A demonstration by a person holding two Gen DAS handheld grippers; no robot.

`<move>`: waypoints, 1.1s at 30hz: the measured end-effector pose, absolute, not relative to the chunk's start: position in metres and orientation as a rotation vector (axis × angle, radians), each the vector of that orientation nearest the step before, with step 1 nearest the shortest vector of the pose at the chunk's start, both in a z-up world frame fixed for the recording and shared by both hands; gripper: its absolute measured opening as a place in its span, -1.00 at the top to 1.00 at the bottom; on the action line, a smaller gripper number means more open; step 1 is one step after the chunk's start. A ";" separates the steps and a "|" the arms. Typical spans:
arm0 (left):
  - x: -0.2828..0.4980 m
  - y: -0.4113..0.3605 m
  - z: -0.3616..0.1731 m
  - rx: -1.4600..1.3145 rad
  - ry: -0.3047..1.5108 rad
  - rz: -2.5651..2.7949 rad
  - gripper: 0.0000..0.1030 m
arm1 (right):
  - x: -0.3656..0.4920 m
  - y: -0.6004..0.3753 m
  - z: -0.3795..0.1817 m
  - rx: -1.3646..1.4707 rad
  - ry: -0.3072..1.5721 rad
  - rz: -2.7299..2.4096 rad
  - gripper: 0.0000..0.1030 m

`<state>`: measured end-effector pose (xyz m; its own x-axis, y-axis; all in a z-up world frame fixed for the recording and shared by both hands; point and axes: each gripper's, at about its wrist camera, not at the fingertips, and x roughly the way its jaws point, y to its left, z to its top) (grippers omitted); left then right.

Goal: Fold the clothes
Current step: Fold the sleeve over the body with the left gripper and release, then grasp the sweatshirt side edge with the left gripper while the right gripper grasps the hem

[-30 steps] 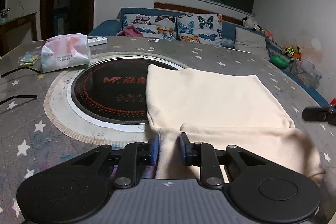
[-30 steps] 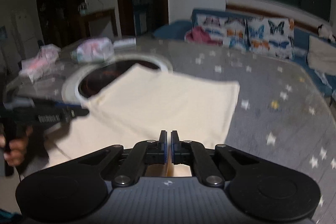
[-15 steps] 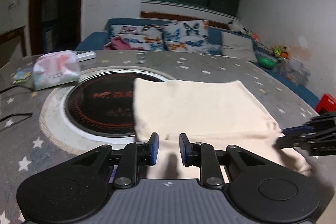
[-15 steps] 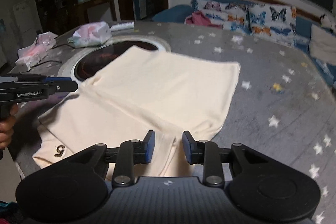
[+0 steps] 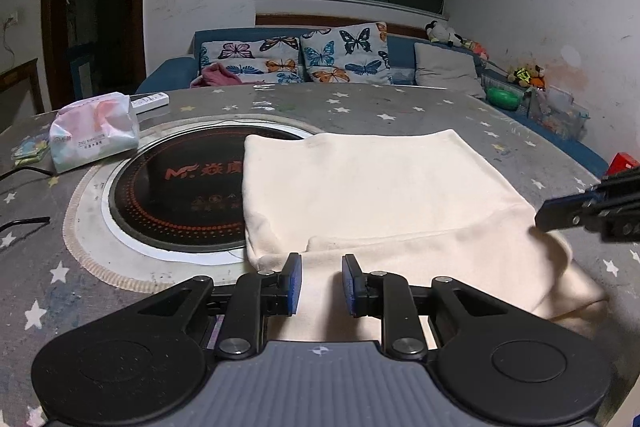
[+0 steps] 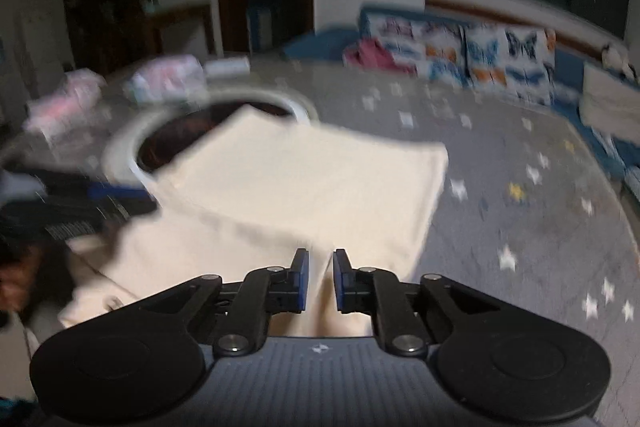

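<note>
Room: dim living room, star-print table in front, blue sofa behind.
Left gripper: jaws spread, nothing pinched, above the cream garment at the table's near edge.
Right gripper: jaws apart, cloth beneath them, view blurred.
Garment: partly folded, near edge to centre, left part over the black round cooktop.
Far left edge: pink-white tissue pack, white remote beyond.

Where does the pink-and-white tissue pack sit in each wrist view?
Left wrist: pink-and-white tissue pack at left, beside the round black induction cooktop.
Right wrist: blurred, upper left, beyond the cooktop.
Shared landmark: cream folded garment.
</note>
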<state>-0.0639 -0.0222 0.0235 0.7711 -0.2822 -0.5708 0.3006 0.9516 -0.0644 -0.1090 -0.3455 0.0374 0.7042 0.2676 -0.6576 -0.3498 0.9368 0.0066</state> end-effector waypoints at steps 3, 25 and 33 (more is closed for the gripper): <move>-0.067 -0.020 0.029 0.030 0.607 -0.322 0.53 | -0.109 -0.349 0.030 -0.147 0.720 0.311 0.74; -0.146 -0.025 0.037 0.319 0.573 -0.560 0.13 | -0.134 -0.326 0.022 -0.275 0.781 0.478 0.61; -0.175 -0.026 0.031 0.436 0.533 -0.653 0.06 | -0.142 -0.329 0.028 -0.286 0.775 0.478 0.52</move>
